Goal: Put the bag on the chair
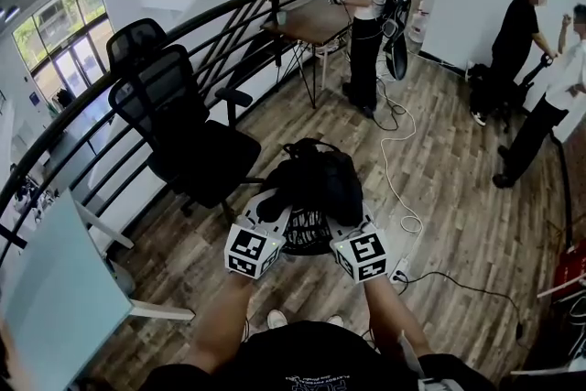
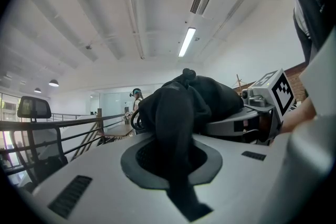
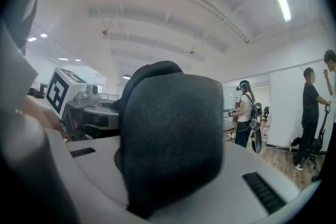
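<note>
A black bag hangs in the air between my two grippers, just right of the black office chair and level with its seat. My left gripper is shut on a thin black strap of the bag, which runs down between the jaws. My right gripper is shut on a wide padded strap that fills the space between its jaws. From the left gripper view, the bag's bulk rests against the right gripper. The chair's seat is bare.
A dark curved railing runs behind the chair. A wooden desk stands further back, with a person at it. Two more people stand at the right. A white cable lies on the floor. A white tabletop is at lower left.
</note>
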The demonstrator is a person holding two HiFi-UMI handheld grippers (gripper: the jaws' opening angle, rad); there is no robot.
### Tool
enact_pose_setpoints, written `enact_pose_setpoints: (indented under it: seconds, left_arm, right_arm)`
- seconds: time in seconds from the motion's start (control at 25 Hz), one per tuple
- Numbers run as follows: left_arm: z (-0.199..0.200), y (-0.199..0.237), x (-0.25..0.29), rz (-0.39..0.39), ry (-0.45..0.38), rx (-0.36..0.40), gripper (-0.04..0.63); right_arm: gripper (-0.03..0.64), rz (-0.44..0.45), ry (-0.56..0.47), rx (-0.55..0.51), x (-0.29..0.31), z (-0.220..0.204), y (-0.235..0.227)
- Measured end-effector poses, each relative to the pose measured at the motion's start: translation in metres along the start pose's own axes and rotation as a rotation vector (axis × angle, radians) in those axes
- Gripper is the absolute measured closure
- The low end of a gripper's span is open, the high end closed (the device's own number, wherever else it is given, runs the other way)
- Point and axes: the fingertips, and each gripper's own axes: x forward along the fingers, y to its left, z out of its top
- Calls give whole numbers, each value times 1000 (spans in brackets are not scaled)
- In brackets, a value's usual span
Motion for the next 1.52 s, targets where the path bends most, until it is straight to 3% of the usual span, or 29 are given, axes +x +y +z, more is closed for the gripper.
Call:
enact_pose_setpoints:
  seconds: [0.88, 1.52]
  left_arm:
    - [-9, 110, -70, 7, -9, -7, 549]
    - [-29, 191, -65, 82, -4, -41, 549]
  right_arm:
    - [584, 22, -11, 34, 89, 22, 93]
    - [584, 129, -7, 19, 175, 23, 108]
